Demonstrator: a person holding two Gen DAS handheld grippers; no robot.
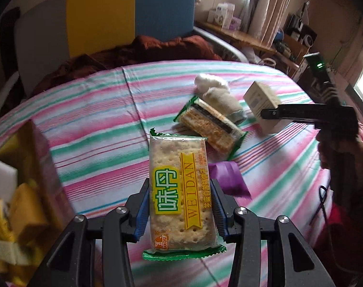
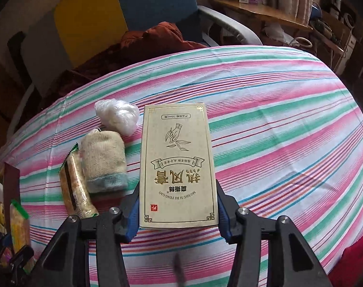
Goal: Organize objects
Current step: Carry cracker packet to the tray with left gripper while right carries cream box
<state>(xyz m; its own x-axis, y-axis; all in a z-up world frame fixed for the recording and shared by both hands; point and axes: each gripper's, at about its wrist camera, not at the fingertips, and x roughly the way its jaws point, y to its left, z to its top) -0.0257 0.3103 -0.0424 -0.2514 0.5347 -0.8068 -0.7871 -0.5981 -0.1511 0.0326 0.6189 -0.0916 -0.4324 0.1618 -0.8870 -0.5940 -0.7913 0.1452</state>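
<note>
I am working over the big bed (image 2: 289,119) with its pink and green striped sheet. On the near left a box (image 1: 35,148) is holding things already put away.

My right gripper (image 2: 178,205) is holding the cream carton (image 2: 178,165) up above the sheet. My jaws are clamped on its two long sides, near its bottom end. I think it is stiff and light, but squeezing too hard could dent the card.

My left gripper (image 1: 180,205) is holding the cracker pack (image 1: 180,189) above the sheet, jaws pressing on both long edges. The wrap looks slippery and the crackers inside are probably breaking easily, so I am guessing a soft squeeze on the edges is best.

Farther off, the sandwich biscuit pack (image 1: 210,126) is lying flat, touching the soft rolled sock (image 2: 104,160). Just behind is the squishy white plastic ball (image 2: 118,116).
</note>
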